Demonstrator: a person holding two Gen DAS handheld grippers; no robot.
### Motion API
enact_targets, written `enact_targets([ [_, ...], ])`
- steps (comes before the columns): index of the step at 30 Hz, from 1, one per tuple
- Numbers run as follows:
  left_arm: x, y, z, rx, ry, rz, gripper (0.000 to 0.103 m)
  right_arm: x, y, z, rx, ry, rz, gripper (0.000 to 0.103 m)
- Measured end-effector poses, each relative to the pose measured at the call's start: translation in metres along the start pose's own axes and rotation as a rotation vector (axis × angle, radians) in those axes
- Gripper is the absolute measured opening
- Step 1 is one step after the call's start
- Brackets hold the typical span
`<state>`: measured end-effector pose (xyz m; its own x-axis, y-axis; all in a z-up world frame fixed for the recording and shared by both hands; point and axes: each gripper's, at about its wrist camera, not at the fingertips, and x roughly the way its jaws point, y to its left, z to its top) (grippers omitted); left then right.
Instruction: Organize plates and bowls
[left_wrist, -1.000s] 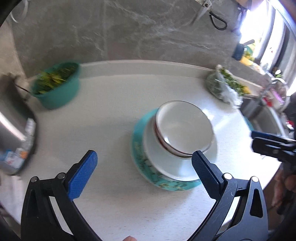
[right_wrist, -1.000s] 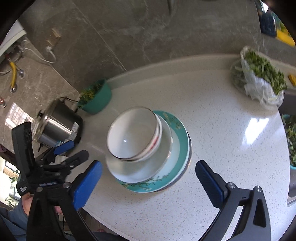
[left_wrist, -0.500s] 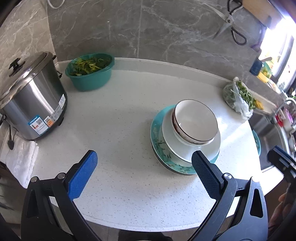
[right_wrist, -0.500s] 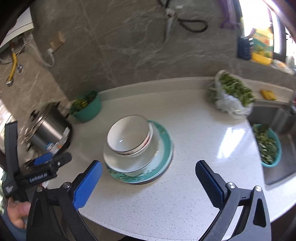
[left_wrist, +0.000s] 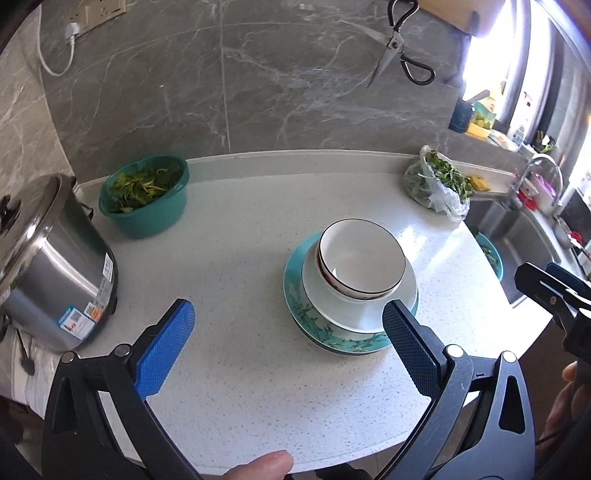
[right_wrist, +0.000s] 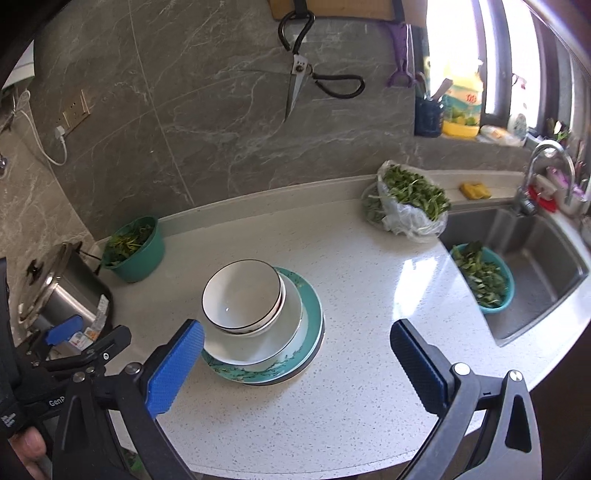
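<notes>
In the left wrist view the left claw stood wide apart at the bottom of the frame, its blue pads holding nothing and hanging above the white speckled worktop. Just right of centre sat the stack: a white bowl with a dark rim nested in a second bowl with a reddish band, both resting in a white plate, and that plate lying on a teal flowered plate at the bottom. The right-hand pad of the left claw overlapped the near edge of the stack in the picture, though whether it touched could not be told. At the left edge stood a steel cooker, and behind it, in the upper left, a green basin of greens. A plastic bag of greens lay at the upper right of the worktop, near the sink, and scissors hung on the grey marble wall. The right claw was likewise spread wide and empty at the bottom of the right wrist view, with the stack left of centre between its pads and the back wall; the left-hand pad overlapped the stack's near left edge. A small teal basin of leaves sat in the sink at the right of that frame. A fingertip showed at the bottom edge of the left wrist view
</notes>
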<state>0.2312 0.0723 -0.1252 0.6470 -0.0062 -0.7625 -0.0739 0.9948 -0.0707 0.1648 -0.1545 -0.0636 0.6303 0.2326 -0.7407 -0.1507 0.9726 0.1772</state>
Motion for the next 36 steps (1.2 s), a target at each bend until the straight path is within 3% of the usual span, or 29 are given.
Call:
enact_targets([
  [9,-0.007,0.007,0.0,0.019,0.014,-0.015,0.103,-0.019,0.019,-0.001,-0.018,-0.039,-0.059,0.103],
  [36,-0.041,-0.01,-0.008,0.037,-0.028,0.034,0.103,-0.033,0.03,-0.001,-0.047,-0.038,-0.042,0.103],
])
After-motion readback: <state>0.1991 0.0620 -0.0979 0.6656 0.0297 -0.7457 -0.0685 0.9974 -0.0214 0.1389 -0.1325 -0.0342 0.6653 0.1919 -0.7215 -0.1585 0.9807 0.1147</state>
